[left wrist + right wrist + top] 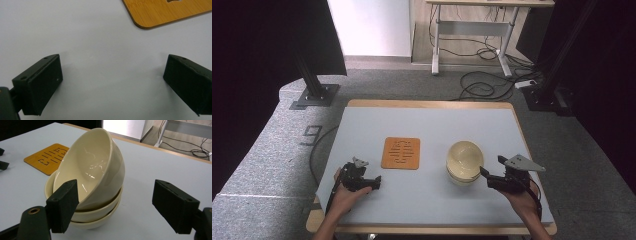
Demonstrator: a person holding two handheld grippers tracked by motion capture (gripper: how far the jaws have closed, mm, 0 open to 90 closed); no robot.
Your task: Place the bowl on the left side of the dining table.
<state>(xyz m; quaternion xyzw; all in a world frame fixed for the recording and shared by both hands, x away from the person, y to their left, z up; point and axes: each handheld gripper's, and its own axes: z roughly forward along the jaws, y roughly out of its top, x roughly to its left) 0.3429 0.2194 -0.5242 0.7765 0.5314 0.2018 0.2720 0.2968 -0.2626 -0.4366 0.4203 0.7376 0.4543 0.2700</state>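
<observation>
A stack of three cream bowls [464, 162] stands right of centre on the table. The top bowl [95, 165] is tilted, its mouth turned toward my right gripper, and rests in the two level bowls [100, 216] below. My right gripper [491, 167] is open just right of the stack. In the right gripper view [120, 206] its left jaw stands in front of the tilted bowl's rim, and I cannot tell if it touches. An orange wooden trivet [400, 153] with cut-out slots lies flat left of the bowls. My left gripper [374, 183] is open and empty over bare table [112, 80], with the trivet's corner [162, 12] ahead.
A pale blue-grey mat [432, 125] covers the wooden table. Beyond the far edge are a carpeted floor, a black stand base [314, 95], a desk frame [472, 35] and loose cables [484, 85].
</observation>
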